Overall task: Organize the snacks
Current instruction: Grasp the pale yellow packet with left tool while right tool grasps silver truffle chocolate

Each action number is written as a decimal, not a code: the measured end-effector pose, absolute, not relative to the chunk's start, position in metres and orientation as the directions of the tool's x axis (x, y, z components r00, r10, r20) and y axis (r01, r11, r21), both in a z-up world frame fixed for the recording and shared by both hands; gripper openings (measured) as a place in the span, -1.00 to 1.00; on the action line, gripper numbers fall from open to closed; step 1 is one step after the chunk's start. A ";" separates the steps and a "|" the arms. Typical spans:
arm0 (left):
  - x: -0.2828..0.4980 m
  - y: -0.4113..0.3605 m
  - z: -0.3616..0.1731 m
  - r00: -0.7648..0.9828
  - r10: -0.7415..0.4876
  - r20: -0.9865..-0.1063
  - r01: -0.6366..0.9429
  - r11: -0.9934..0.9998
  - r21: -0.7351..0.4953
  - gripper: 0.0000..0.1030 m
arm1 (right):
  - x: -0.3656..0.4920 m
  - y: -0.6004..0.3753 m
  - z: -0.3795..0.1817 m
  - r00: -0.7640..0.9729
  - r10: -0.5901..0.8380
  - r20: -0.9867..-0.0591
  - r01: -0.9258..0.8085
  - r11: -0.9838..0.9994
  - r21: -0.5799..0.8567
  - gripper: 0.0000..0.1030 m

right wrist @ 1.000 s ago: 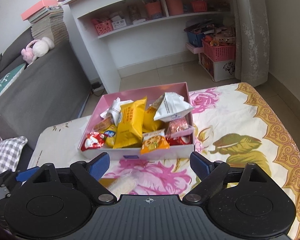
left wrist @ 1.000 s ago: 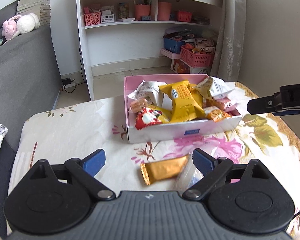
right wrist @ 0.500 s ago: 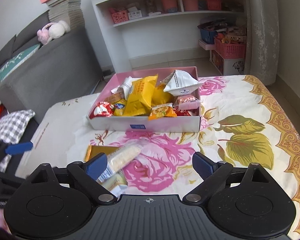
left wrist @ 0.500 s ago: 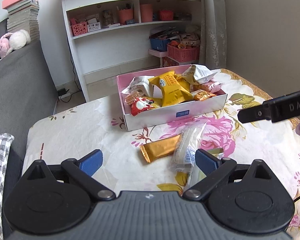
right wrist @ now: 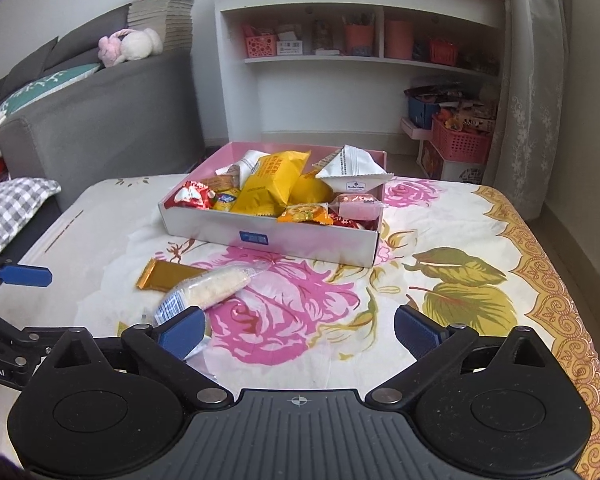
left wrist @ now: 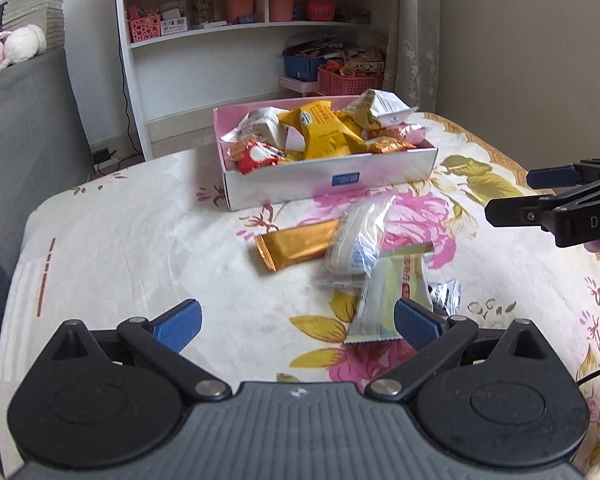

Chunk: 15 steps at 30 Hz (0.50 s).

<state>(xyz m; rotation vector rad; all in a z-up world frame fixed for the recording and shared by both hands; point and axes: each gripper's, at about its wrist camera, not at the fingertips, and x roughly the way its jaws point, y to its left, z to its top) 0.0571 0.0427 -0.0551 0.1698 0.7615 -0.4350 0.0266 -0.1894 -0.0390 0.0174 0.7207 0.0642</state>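
Soft, even daylight; sharp centre, with fisheye bending and dark corners.

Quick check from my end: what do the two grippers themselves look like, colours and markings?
Left gripper and right gripper match: black linkage fingers with ribbed blue pads, silver pivot screws, a ridged dark-grey body. White lettering, cut off, marks each side; a thin black cable trails nearby.

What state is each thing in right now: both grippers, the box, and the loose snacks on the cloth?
Left gripper: open, empty.
Right gripper: open, empty.
Pink-lined white cardboard box: lidless, heaped with snack packets.
Gold foil bar: flat on the cloth, outside the box.
Clear-wrapped pale cracker pack: overlapping the gold bar's end.
Pale yellow-green packet: flat, partly under the cracker pack.
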 end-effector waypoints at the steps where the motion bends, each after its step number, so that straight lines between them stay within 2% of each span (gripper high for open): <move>1: 0.057 0.041 -0.057 0.634 -0.325 -0.702 0.449 0.894 -0.008 0.99 | 0.026 -0.189 -0.041 0.748 0.067 -0.661 -0.062 0.998 0.030 0.98; 8: 0.056 0.021 -0.069 0.590 -0.377 -0.714 0.521 0.853 -0.020 0.96 | 0.024 -0.189 -0.050 0.734 0.059 -0.676 -0.085 0.996 -0.006 0.98; 15: 0.067 0.006 -0.076 0.516 -0.458 -0.724 0.551 0.825 -0.129 0.54 | 0.023 -0.190 -0.056 0.721 0.063 -0.690 -0.106 0.994 -0.020 0.98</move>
